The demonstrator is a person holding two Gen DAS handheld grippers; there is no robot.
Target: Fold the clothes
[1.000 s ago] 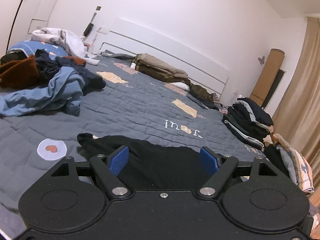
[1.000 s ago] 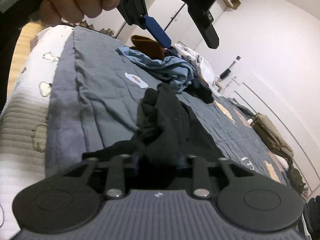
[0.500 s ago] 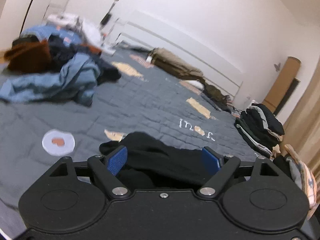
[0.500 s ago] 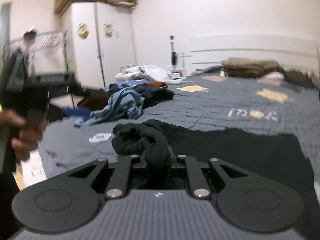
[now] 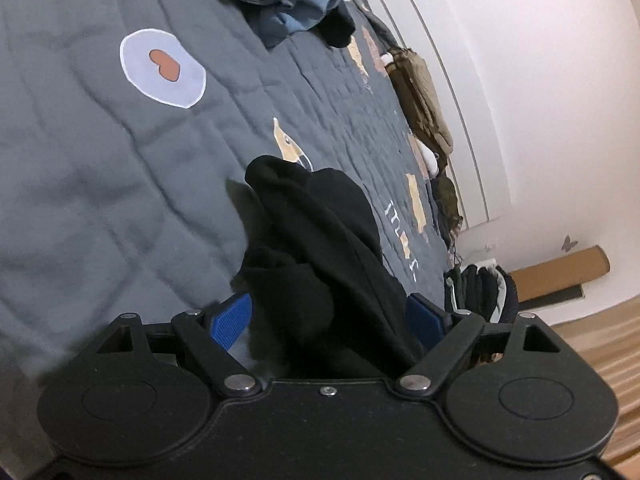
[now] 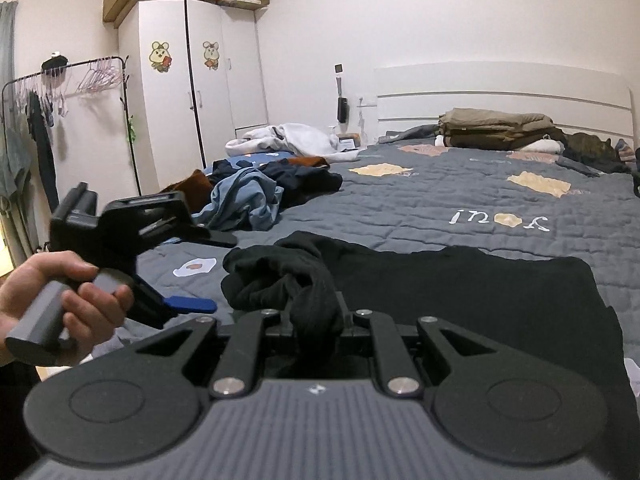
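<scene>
A black garment (image 6: 460, 292) lies spread on the grey quilt (image 6: 400, 208), with one end bunched up at its left. My right gripper (image 6: 316, 320) is shut on that bunched black cloth, which rises out from between its jaws. My left gripper (image 6: 200, 270), held by a hand (image 6: 36, 292), hangs just left of the bunch, open, one blue pad (image 6: 188, 304) close to the cloth but apart from it. In the left wrist view the black garment (image 5: 320, 216) shows between the wide-spread pads of the left gripper (image 5: 328, 312), which do not press on it.
A loose pile of blue and dark clothes (image 6: 248, 192) lies at the back left of the bed. Olive folded bedding (image 6: 496, 128) sits by the headboard. A stack of folded dark clothes (image 5: 480, 284) is at the bed's far side. A wardrobe (image 6: 192, 80) and a clothes rack (image 6: 60, 76) stand left.
The left gripper has rolled and sunk toward the quilt beside the black bunch. The right gripper rolled level earlier, then held still, keeping its grip on the black cloth.
</scene>
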